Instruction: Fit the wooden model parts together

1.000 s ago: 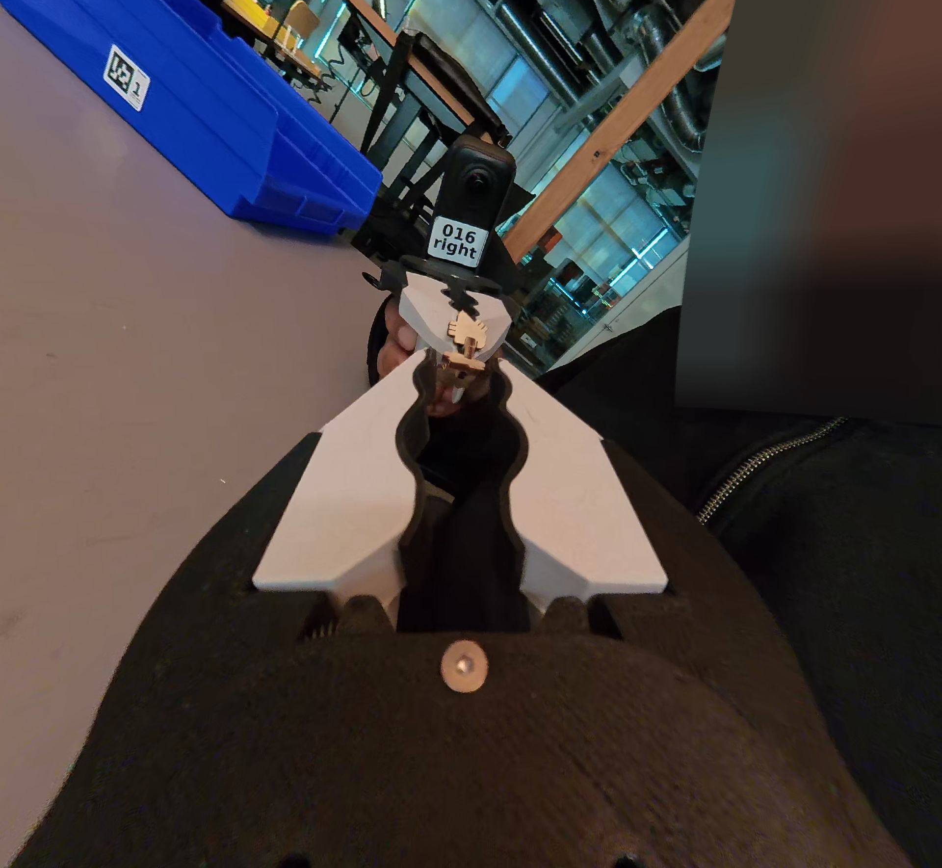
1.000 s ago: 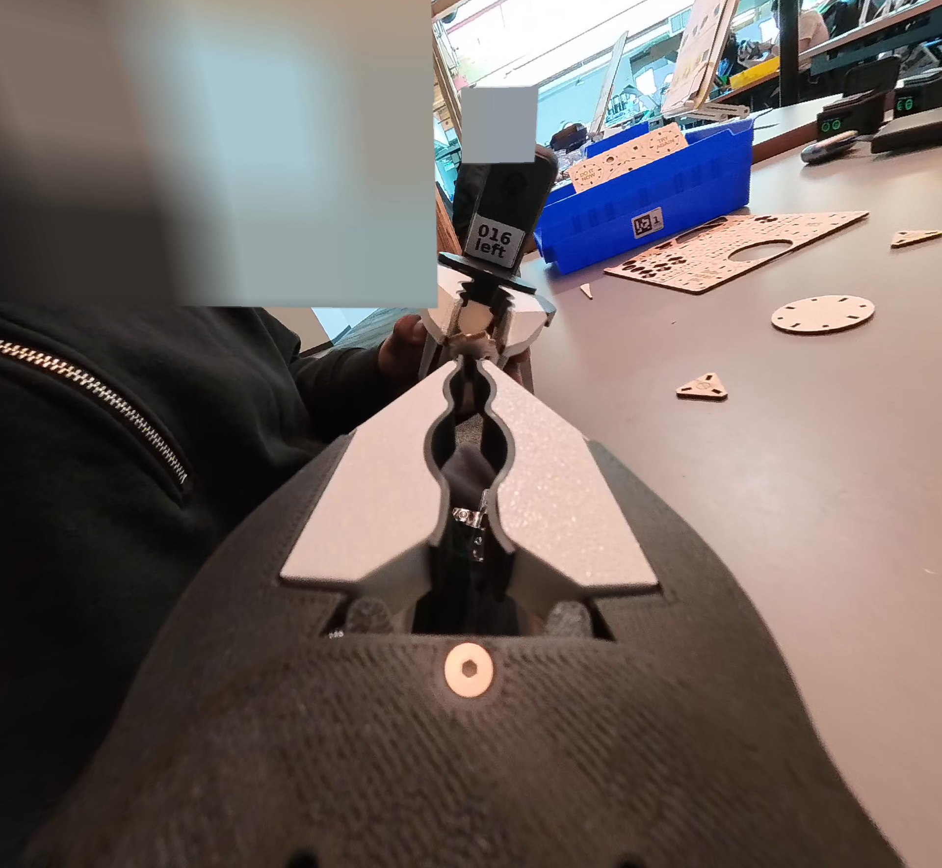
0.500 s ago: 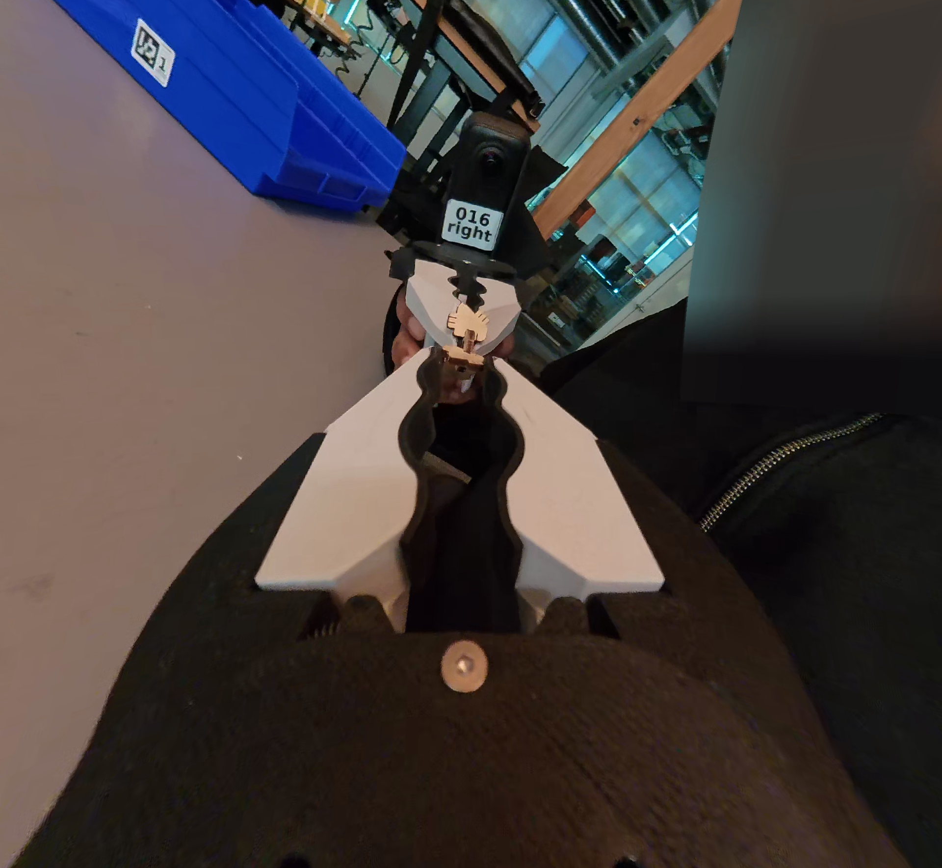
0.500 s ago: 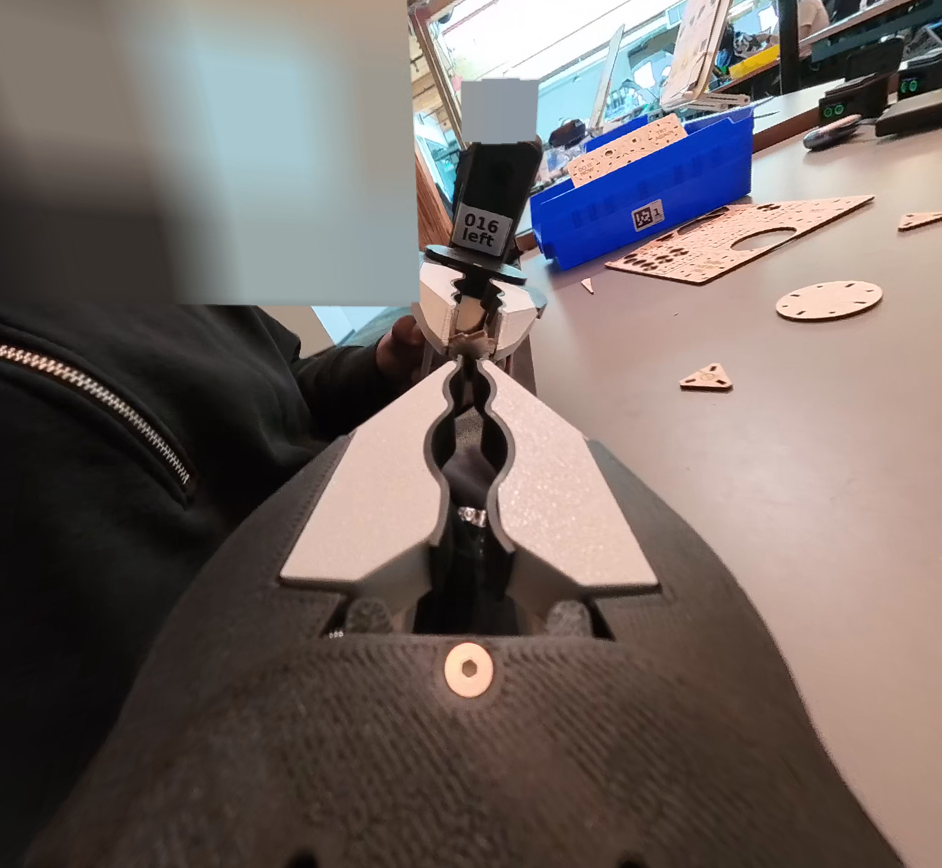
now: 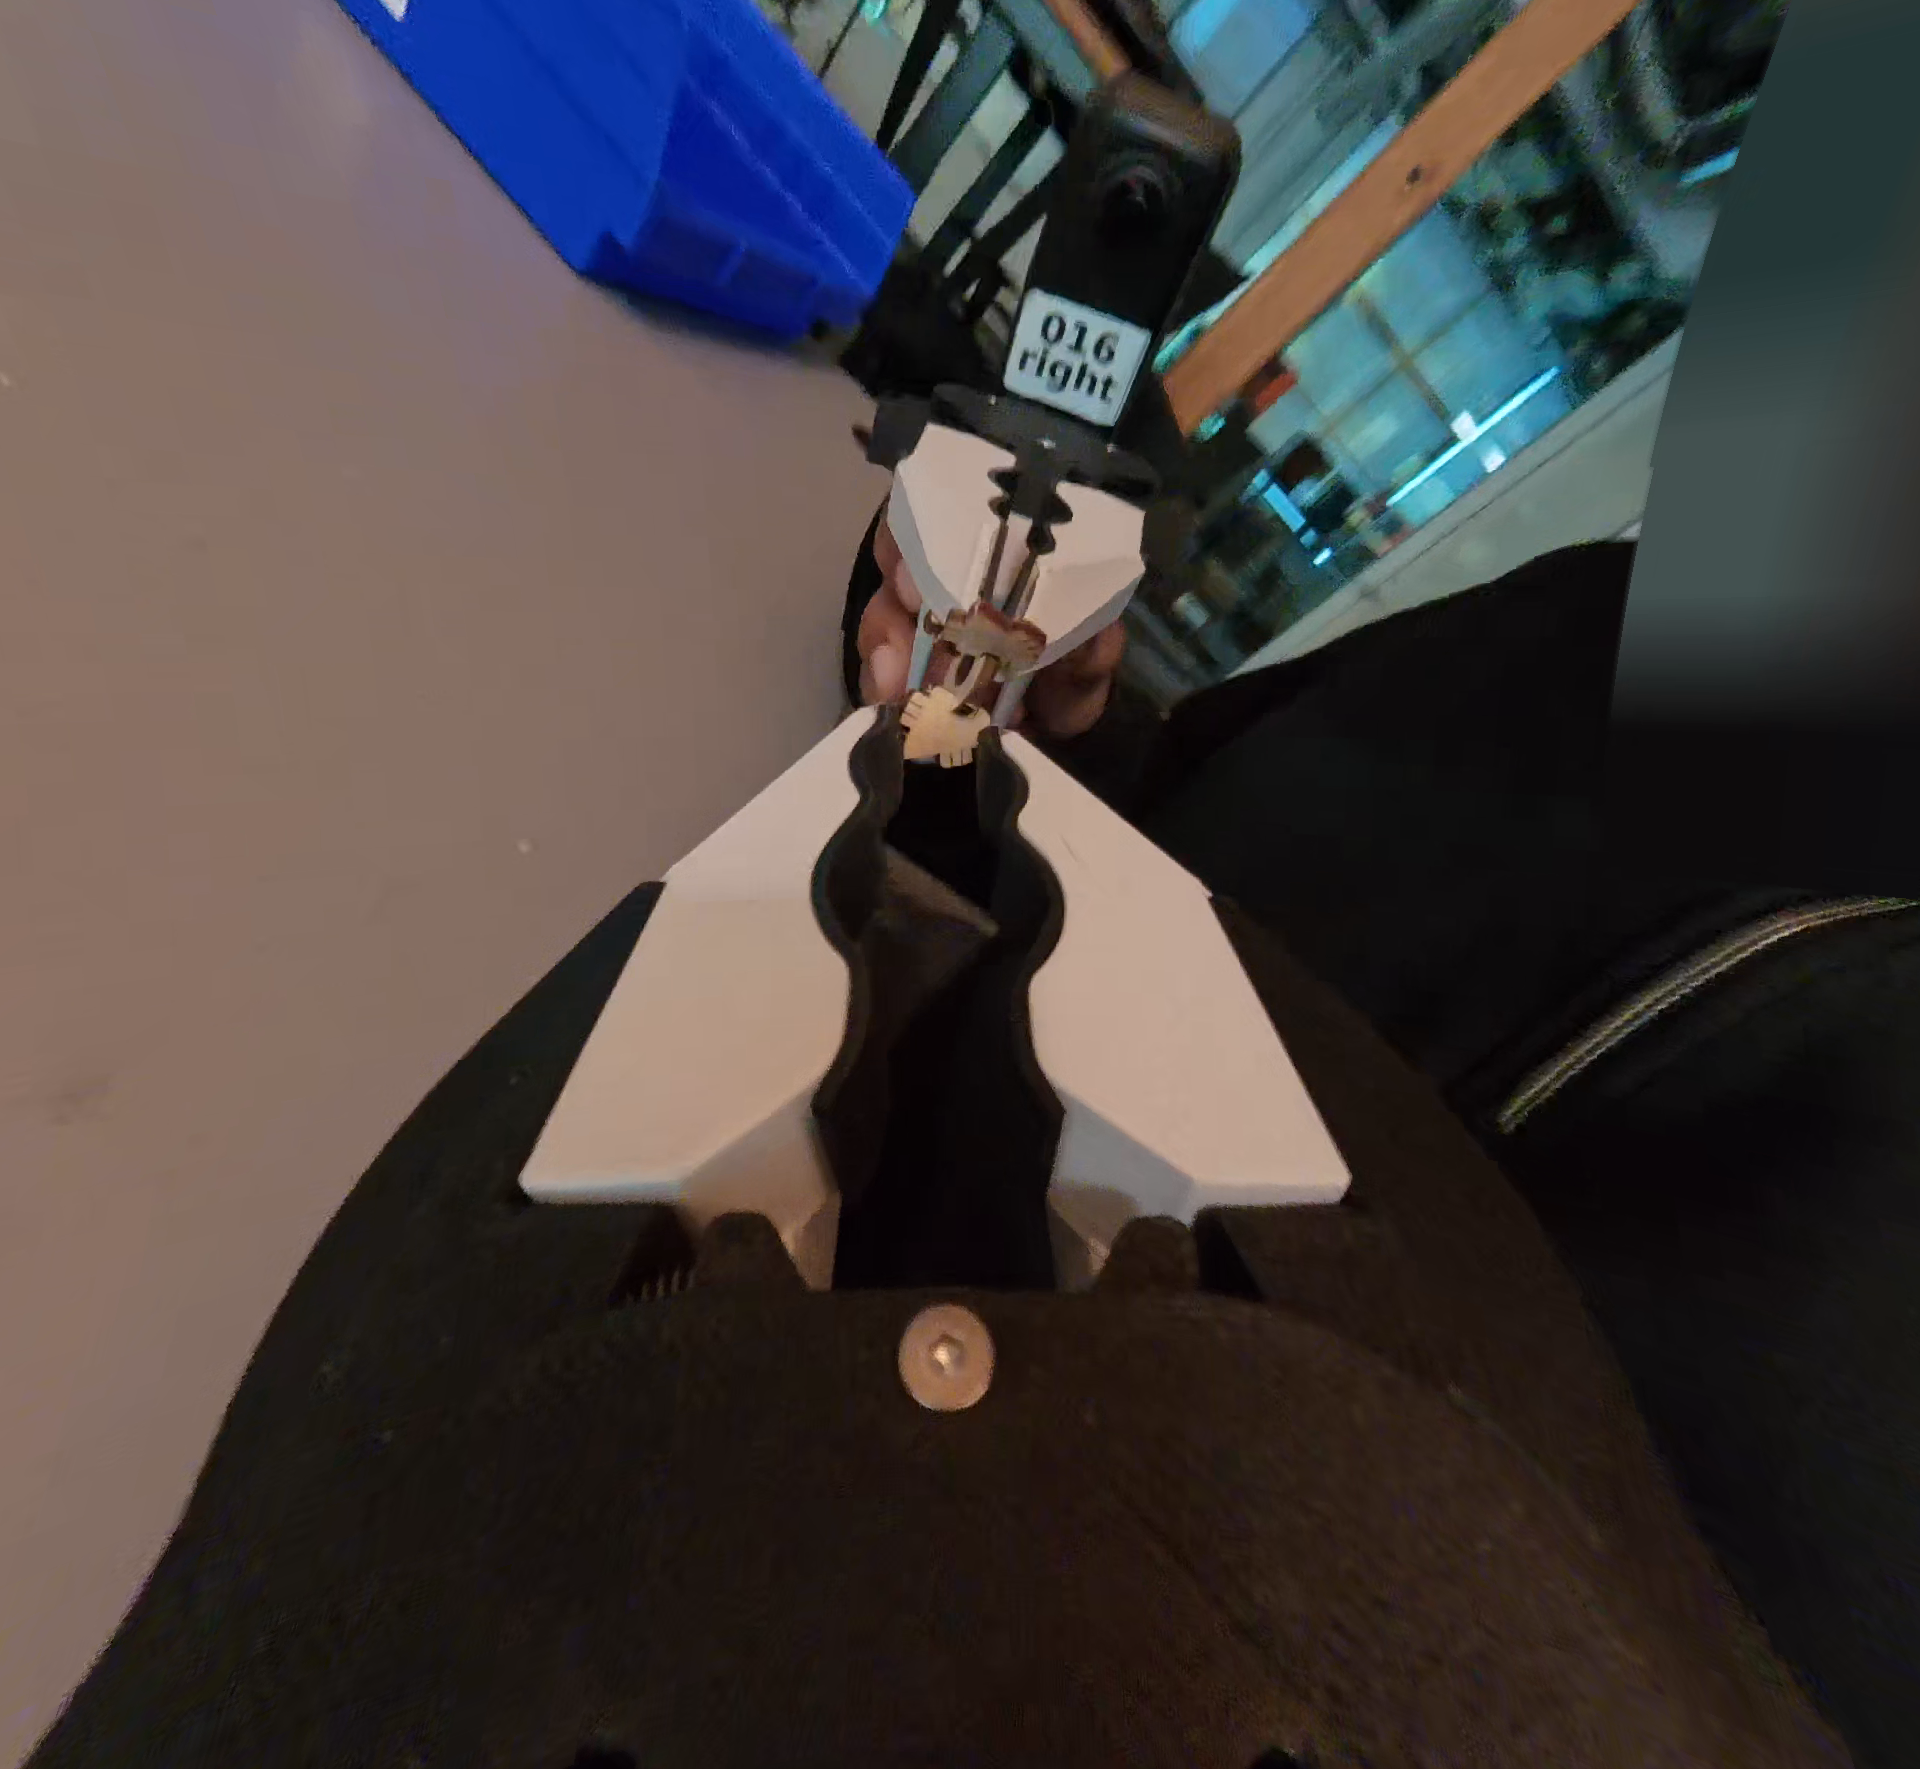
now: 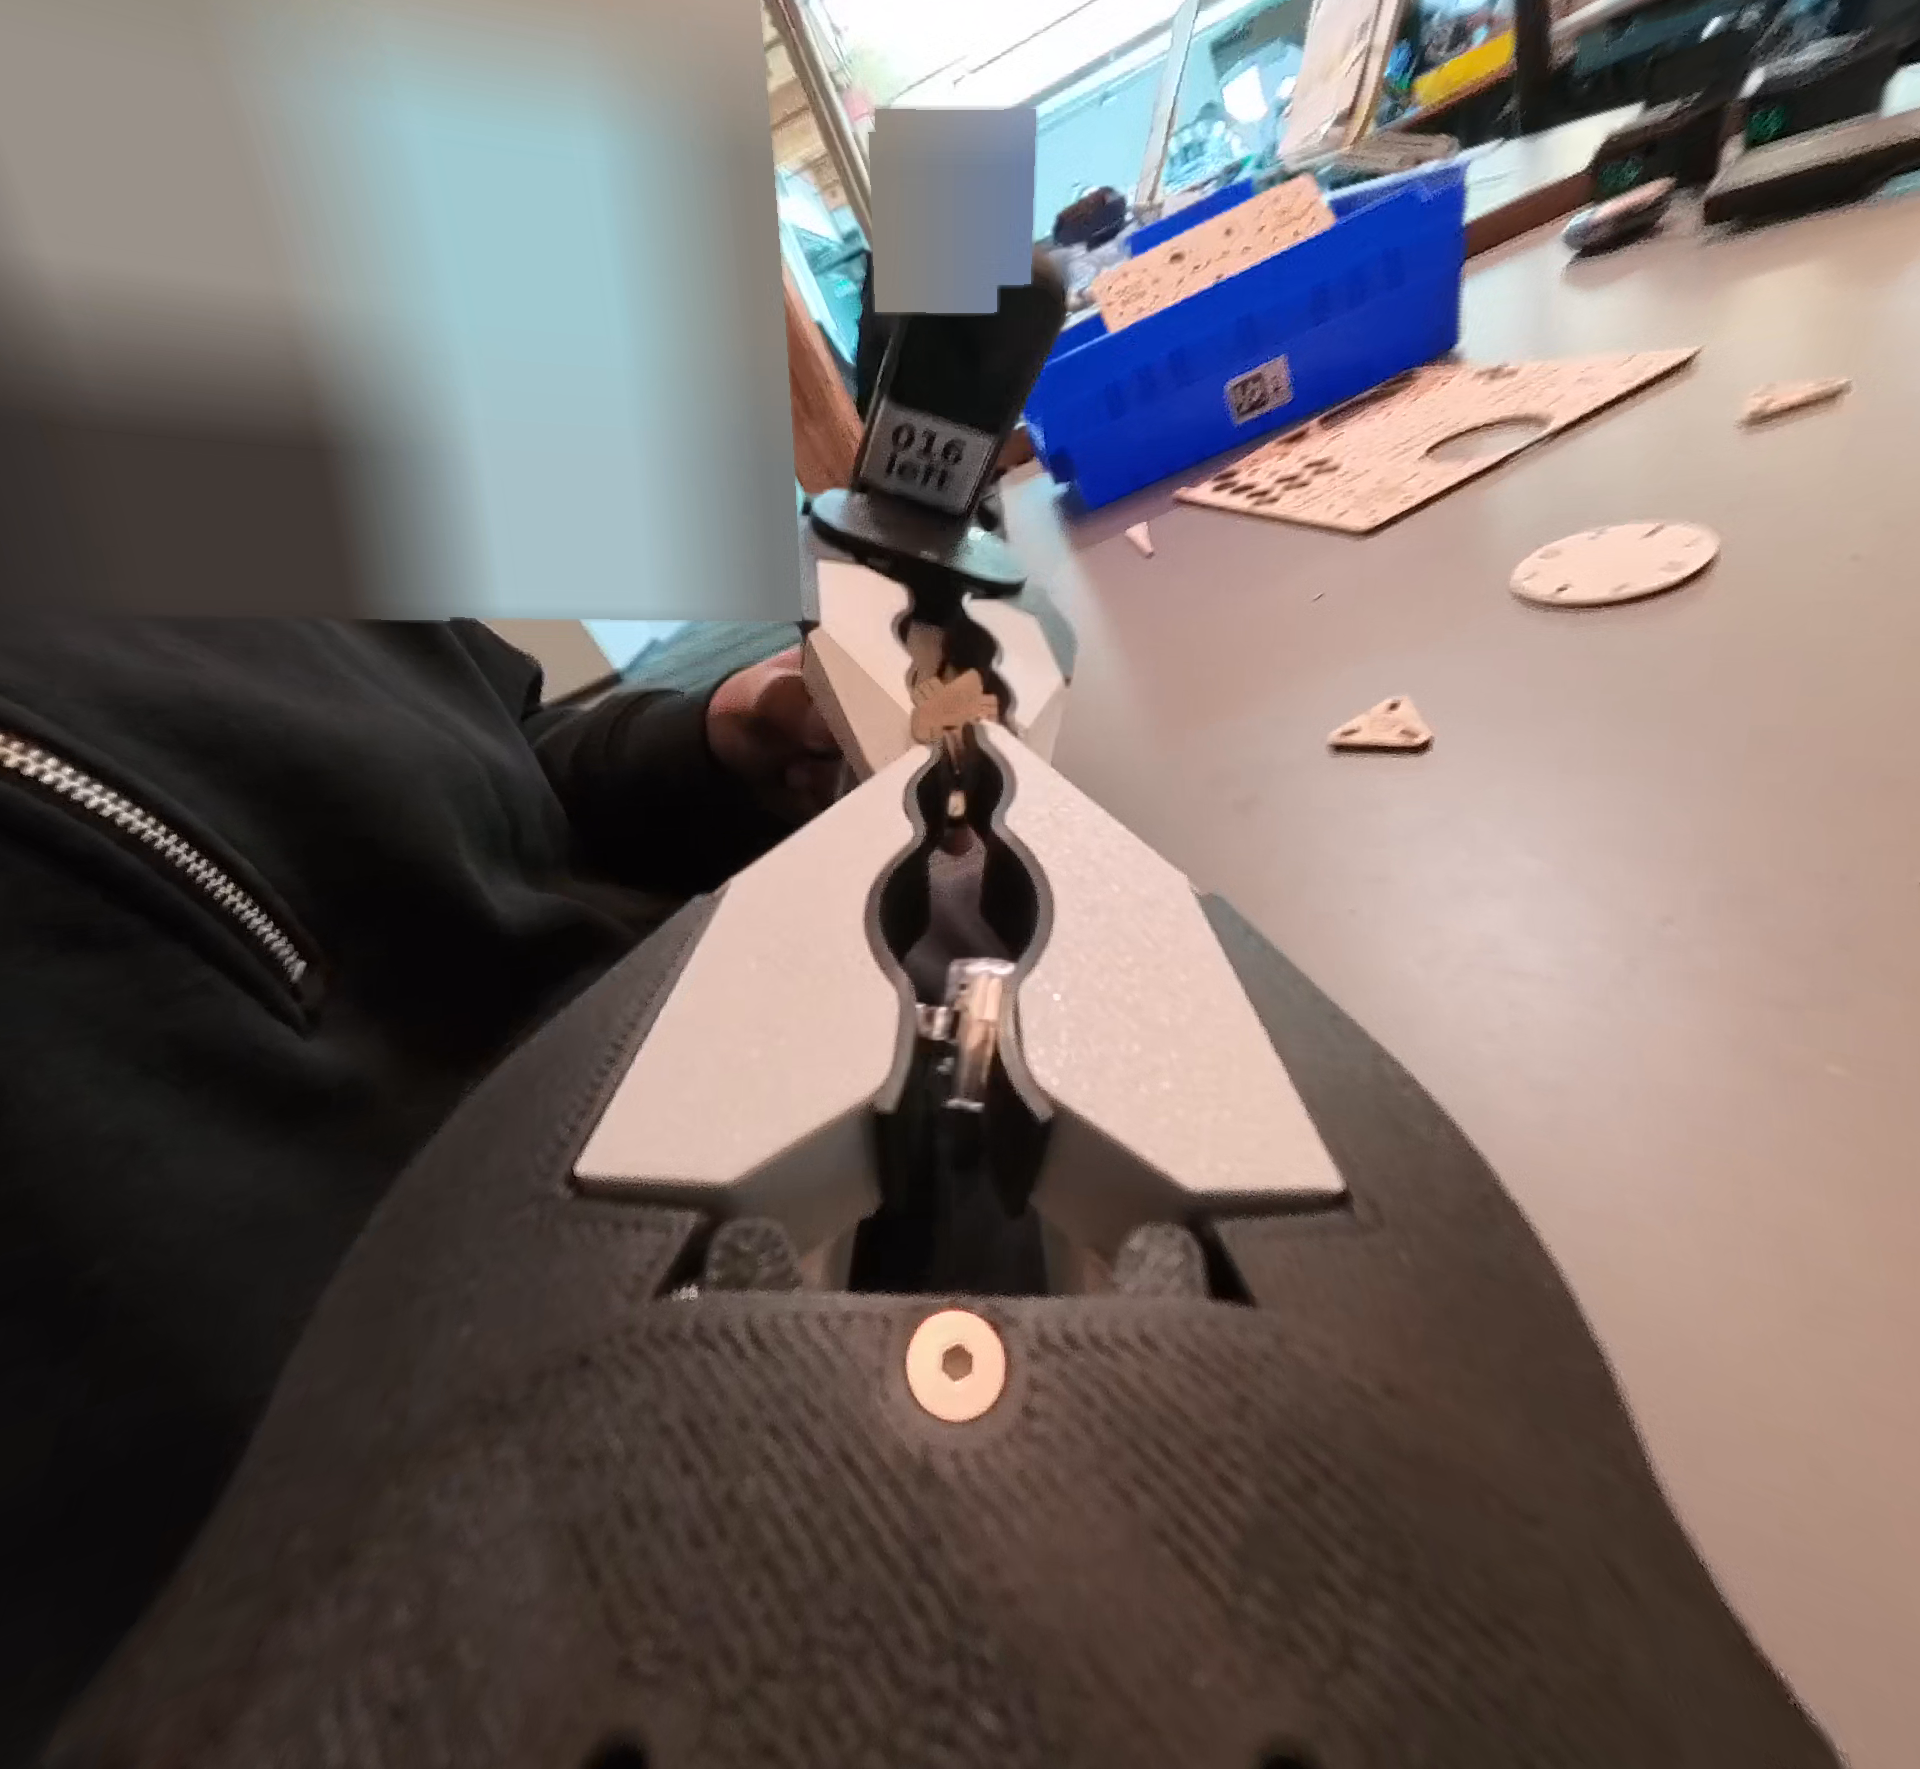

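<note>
Pale plywood, a small toothed piece [image 5: 943, 730], sits right at the tips of the left gripper [image 5: 940, 748], at twelve o'clock from its body, and both black pads clamp on its edges. Just beyond, the right gripper [image 5: 982, 644] faces it nose to nose, pinching a darker toothed wooden piece [image 5: 985, 630] edge-on; the two pieces touch. A blue bin [image 5: 582, 57] sits on the grey table [image 5: 312, 576] at ten o'clock.

Over to the right wrist view: the right gripper [image 6: 958, 740] is clenched on the thin wooden piece [image 6: 956, 763], the left gripper's pale piece [image 6: 951, 703] directly ahead at twelve. At two o'clock lie a wooden triangle [image 6: 1382, 725], disc [image 6: 1610, 564] and cut-out sheet [image 6: 1455, 441].
</note>
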